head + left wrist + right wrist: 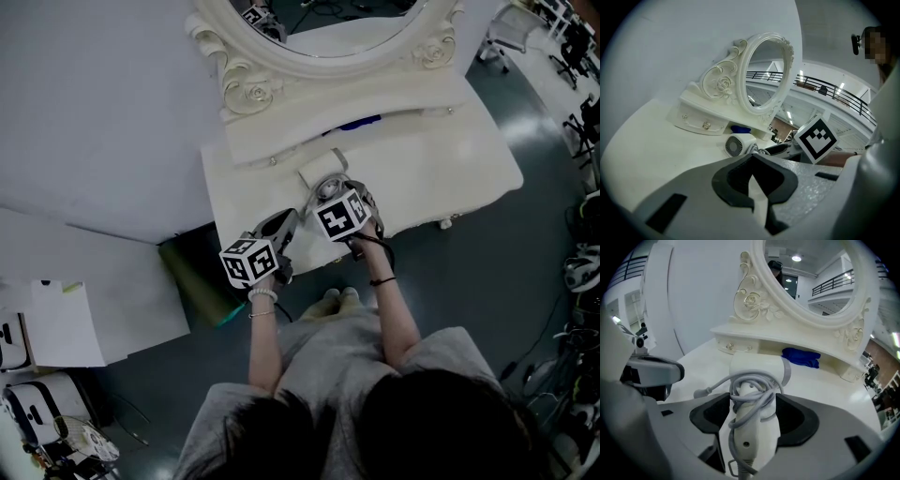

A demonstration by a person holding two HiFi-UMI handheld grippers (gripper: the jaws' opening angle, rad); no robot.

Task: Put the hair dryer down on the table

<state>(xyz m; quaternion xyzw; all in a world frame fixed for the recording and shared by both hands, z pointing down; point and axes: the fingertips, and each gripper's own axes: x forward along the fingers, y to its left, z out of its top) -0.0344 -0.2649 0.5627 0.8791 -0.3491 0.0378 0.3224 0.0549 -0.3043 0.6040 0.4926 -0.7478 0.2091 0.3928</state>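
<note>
The white hair dryer (754, 373) lies on the white dressing table (703, 362), its grey cord wound round the handle and its plug resting to the left. My right gripper (754, 408) stands open astride the handle, with a small gap at each pad. From the head view, the dryer (322, 170) lies just beyond the right gripper (333, 190). My left gripper (752, 161) is shut with nothing in it and hovers at the table's front left (279, 227). In the left gripper view the dryer's round grille (735, 146) faces me.
An ornate oval mirror (328, 37) on a shelf with small drawers (701, 123) stands at the table's back. A blue thing (801, 357) lies under that shelf. A green item (192, 272) sits on the floor left of the table's edge.
</note>
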